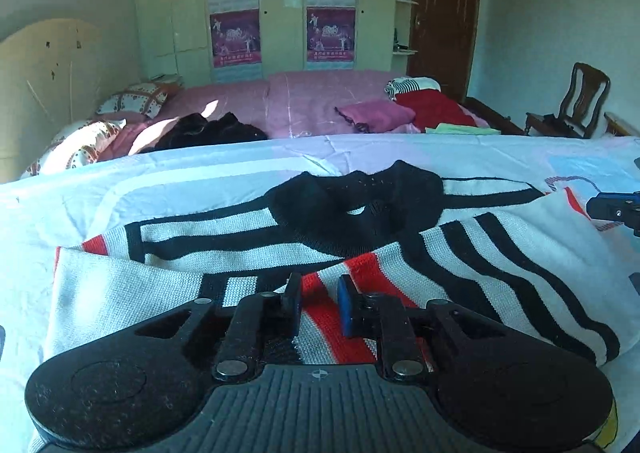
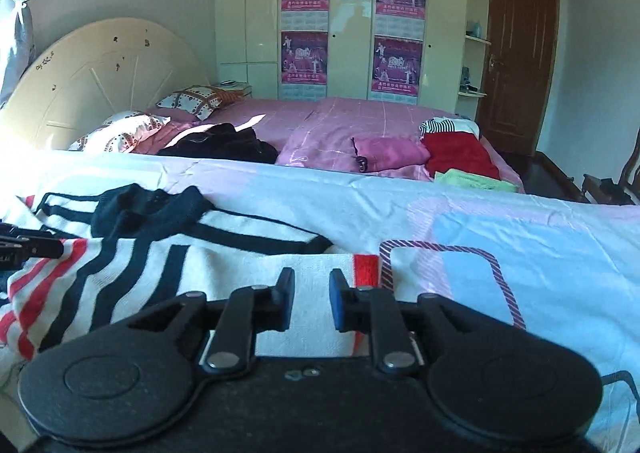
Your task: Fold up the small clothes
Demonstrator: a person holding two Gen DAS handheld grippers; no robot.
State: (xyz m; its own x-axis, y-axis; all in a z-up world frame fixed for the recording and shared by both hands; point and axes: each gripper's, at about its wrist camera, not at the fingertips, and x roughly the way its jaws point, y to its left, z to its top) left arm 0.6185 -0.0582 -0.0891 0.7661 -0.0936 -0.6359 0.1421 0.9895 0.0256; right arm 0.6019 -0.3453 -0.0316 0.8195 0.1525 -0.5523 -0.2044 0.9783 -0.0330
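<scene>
Though wardrobe posters (image 2: pixel 305 23) blur unreadably, striped sweater (image 1: pixel 400 253) shows no label

Striped sweater (image 1: pixel 500 253) flat on patterned bedsheet (image 2: pixel 500 221).

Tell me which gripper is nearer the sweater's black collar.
Left. The left gripper sits over the sweater's middle, directly below the black collar; the right gripper is off at the sleeve end.

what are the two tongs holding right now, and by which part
Nothing. Both the left tongs and the right tongs stand open above the striped sweater, with no fabric pinched between the pads.
</scene>
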